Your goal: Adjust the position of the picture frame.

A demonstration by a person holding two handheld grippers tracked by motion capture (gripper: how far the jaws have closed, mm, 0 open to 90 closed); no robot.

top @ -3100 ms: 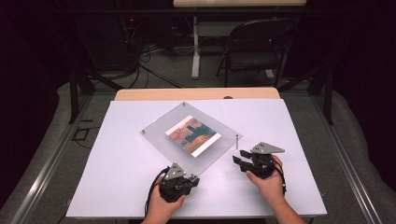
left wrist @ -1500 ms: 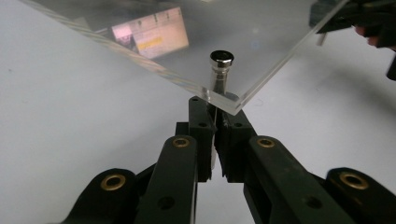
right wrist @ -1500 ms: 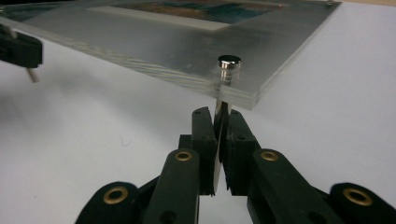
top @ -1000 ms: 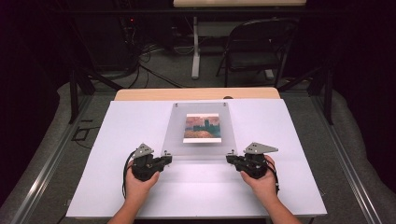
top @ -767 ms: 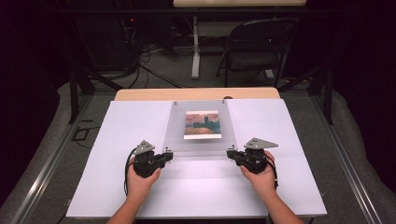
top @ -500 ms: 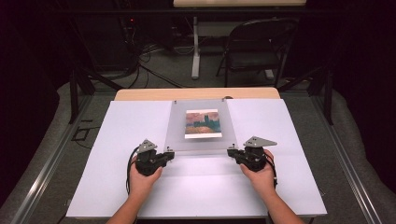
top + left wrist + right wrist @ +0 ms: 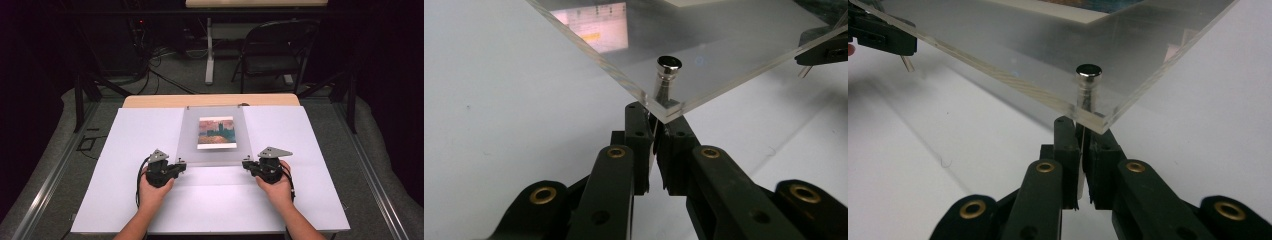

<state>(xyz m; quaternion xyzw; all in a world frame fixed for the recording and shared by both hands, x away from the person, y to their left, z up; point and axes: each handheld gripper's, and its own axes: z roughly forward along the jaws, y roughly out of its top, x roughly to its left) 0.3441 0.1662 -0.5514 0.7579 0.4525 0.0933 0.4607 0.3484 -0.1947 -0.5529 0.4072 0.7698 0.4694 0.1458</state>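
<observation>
Clear acrylic frame (image 7: 215,142) with a picture lies mid-table, far edge near the wooden strip (image 7: 210,101). Left gripper (image 7: 181,165) and right gripper (image 7: 246,164) each clamp a near corner – jaws narrow. Chair (image 7: 272,50) beyond, well apart.

Clear acrylic frame on my white table, black tooling at both near corners.

I see the acrylic frame (image 7: 215,137) as colourless, its print (image 7: 216,132) teal above, orange-pink below, white-bordered. Both my left gripper (image 7: 181,165) and right gripper (image 7: 246,163) are black with brass rivets; silver stud (image 7: 668,70); white table (image 7: 125,150).
</observation>
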